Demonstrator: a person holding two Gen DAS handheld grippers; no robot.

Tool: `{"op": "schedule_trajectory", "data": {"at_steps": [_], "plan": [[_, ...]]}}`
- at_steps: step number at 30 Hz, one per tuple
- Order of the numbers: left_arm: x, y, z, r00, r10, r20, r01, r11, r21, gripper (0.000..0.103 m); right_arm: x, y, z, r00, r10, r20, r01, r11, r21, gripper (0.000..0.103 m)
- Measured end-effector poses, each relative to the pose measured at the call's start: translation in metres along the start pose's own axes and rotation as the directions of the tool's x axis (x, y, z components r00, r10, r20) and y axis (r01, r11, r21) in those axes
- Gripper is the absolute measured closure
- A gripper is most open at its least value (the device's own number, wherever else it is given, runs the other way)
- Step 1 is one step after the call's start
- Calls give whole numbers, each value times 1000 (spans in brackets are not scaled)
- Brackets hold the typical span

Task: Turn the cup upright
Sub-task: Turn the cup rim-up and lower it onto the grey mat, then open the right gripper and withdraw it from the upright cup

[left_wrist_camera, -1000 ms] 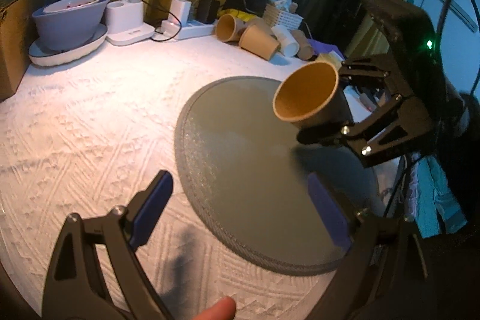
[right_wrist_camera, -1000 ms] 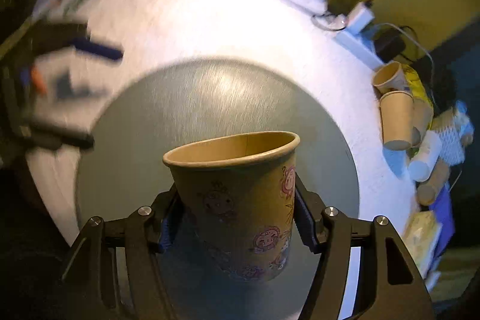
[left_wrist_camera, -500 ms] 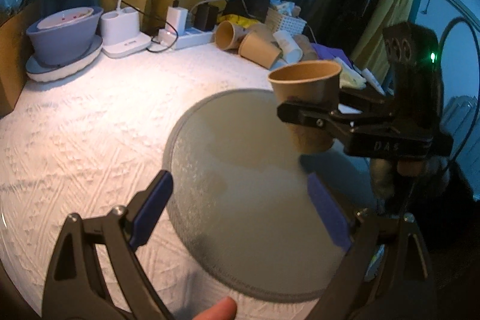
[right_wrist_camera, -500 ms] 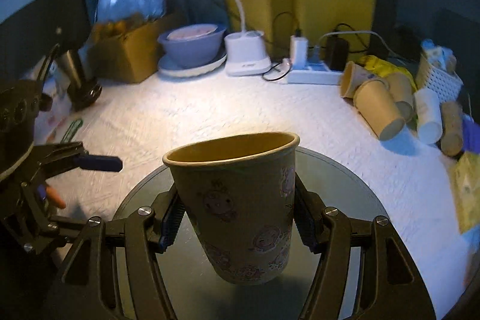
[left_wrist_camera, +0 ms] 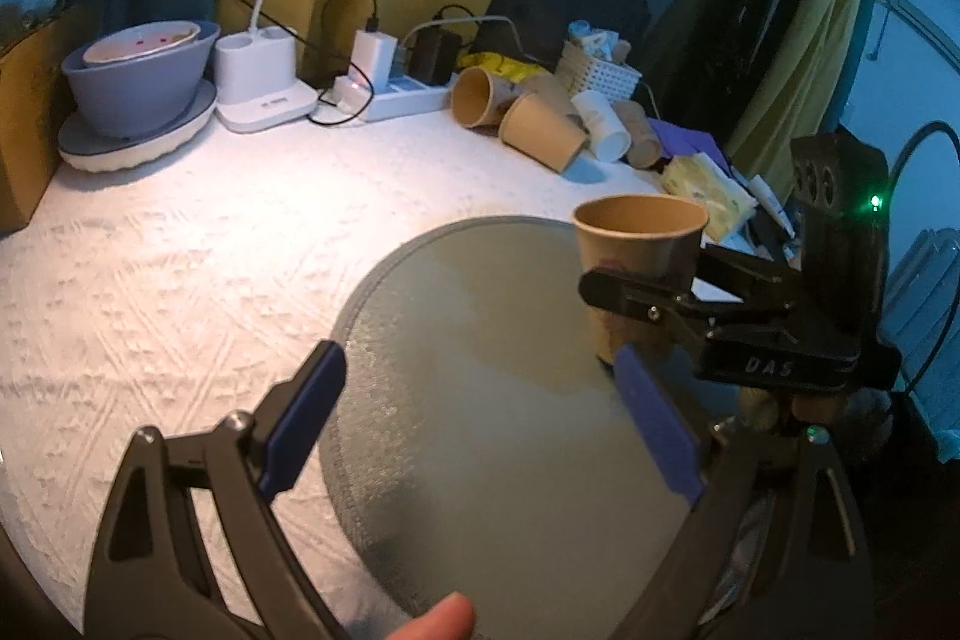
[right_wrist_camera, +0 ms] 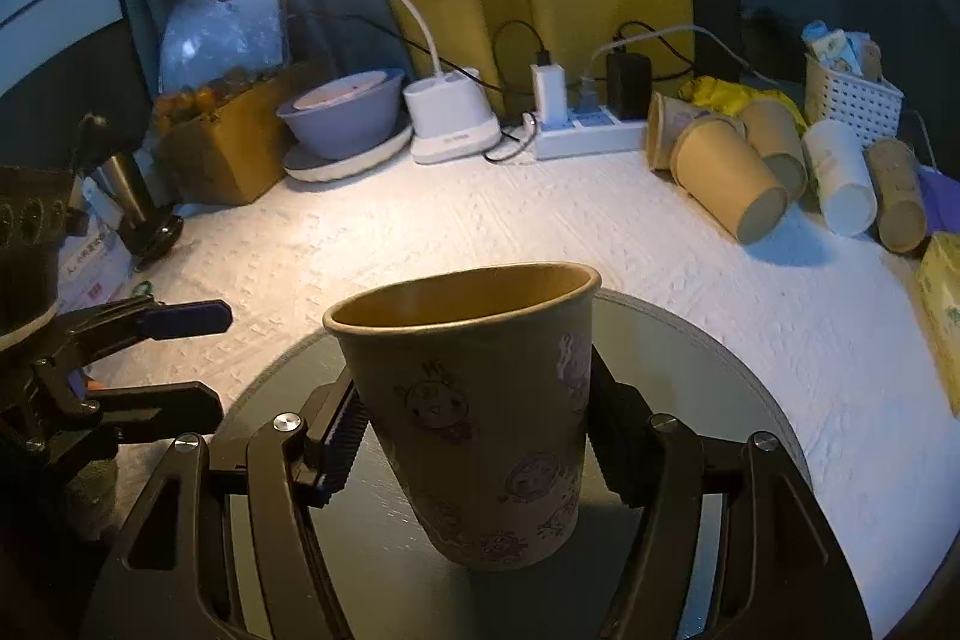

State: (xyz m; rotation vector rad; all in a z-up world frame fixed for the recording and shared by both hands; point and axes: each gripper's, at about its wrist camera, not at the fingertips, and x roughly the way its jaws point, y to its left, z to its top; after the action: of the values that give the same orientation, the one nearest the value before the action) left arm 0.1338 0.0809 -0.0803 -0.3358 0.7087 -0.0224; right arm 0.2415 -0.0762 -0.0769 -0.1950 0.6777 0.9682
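Left wrist view, from left to right: a grey bowl on a white plate sits at the back of the table, then a white lamp base, a power strip and a heap of spare paper cups lying on their sides. The left gripper hangs over the near edge of the round grey mat, its blue pads spread wide with nothing between them. Right of that, the paper cup stands mouth up, long axis vertical, over the right side of the mat, pinched at mid-height by the right gripper.

In the right wrist view the left gripper shows at the far left, fingers apart. The cup fills the centre, rim on top, base at the bottom just above the mat; whether it touches cannot be told. The right gripper is clamped on both its sides.
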Motion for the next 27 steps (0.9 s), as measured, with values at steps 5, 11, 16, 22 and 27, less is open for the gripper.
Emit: {"op": "schedule_trajectory", "data": {"at_steps": [5,11,16,22,27], "plan": [[6,-3,1,1000,-9,-11,9,1000,4,11,-2,-6,-7,1000,-12,-2,12,999,31,35],[8,-8,0,1000,-23,-18,23,1000,12,11,-9,-10,-10,999,-32,-1,32,998,53,35],[6,-11,-2,999,-30,-21,30,999,20,11,-11,-7,-13,997,-75,-25,76,997,33,30],[0,-19,-7,999,-42,-23,43,998,37,11,-15,-6,-18,991,-126,-53,127,992,25,26],[-9,-23,-10,999,-50,-8,50,998,46,11,-25,-3,-23,987,-152,-54,154,988,29,26]]}}
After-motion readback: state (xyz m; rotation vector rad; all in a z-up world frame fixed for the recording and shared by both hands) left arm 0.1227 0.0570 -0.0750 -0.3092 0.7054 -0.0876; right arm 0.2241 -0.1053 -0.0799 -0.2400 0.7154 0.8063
